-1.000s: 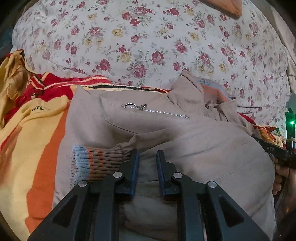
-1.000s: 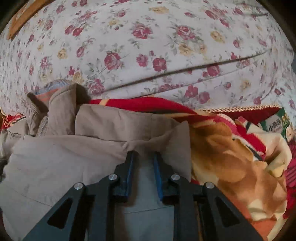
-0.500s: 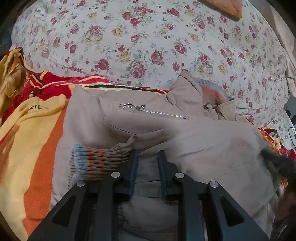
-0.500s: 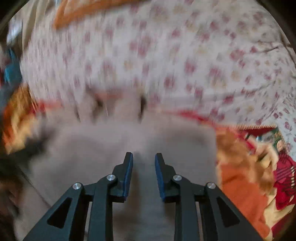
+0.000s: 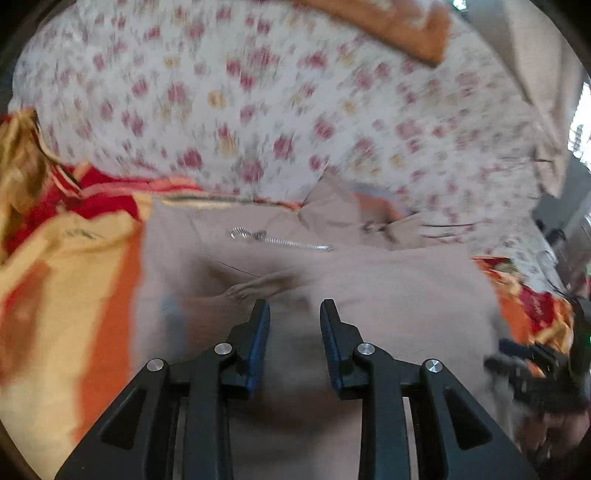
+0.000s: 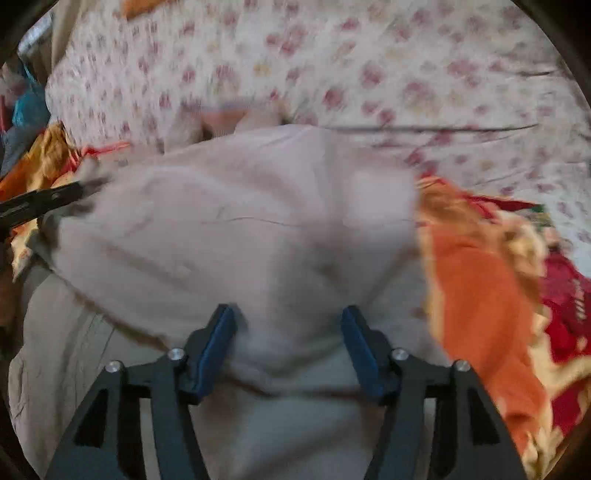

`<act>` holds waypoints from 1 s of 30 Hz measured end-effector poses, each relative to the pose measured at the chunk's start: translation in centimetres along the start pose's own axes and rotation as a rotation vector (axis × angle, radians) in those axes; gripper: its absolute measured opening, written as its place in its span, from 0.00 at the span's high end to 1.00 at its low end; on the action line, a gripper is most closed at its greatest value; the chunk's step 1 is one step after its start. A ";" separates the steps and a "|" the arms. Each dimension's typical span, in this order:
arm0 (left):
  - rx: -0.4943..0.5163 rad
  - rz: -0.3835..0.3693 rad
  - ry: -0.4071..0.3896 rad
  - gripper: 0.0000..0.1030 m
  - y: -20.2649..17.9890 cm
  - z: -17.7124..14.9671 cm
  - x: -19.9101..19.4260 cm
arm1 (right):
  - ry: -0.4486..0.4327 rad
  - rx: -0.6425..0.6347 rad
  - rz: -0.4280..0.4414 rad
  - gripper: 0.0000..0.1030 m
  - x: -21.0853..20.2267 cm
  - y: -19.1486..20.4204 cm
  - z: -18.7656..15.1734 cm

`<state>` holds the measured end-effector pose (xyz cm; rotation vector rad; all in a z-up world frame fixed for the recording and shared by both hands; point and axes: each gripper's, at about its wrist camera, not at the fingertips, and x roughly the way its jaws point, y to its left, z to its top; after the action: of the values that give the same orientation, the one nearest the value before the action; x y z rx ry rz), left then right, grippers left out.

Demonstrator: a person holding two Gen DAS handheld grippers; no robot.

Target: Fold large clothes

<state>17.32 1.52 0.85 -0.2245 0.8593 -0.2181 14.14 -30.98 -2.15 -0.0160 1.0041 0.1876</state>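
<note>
A beige jacket (image 5: 388, 288) with a silver zipper (image 5: 280, 242) lies folded on the bed; both views are motion-blurred. My left gripper (image 5: 294, 306) hovers over its near part, jaws parted with nothing clearly between them. In the right wrist view the jacket (image 6: 240, 221) fills the middle. My right gripper (image 6: 288, 314) is wide open above its near edge, with fabric bulging between the fingers but not pinched. The other gripper's black tip (image 6: 40, 203) shows at the jacket's left side.
A floral bedsheet (image 5: 258, 92) covers the bed behind the jacket. A red, orange and yellow blanket (image 5: 55, 258) lies under and beside it, also at the right in the right wrist view (image 6: 480, 295). An orange pillow corner (image 5: 406, 29) is at the far end.
Both grippers have let go of the jacket and opened, the right one widely. The folded part now lies flat over the jacket. Both cameras have pulled back and up.
</note>
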 end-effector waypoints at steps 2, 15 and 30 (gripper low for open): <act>0.035 0.024 -0.022 0.69 0.8 -0.6 -4.1 | -0.058 0.059 0.036 0.44 -4.2 -1.0 -0.9; 0.006 0.037 0.071 0.62 3.5 -17.1 -18.0 | -0.108 0.121 0.110 0.34 -16.8 -2.2 -19.4; -0.088 -0.102 0.309 0.62 0.9 -28.8 -12.9 | 0.077 0.117 0.079 0.34 -15.9 0.0 -27.8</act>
<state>-12.80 2.90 -8.33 -0.3227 1.1669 -0.3155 -17.40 -36.16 -3.71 0.1242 1.0916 0.2008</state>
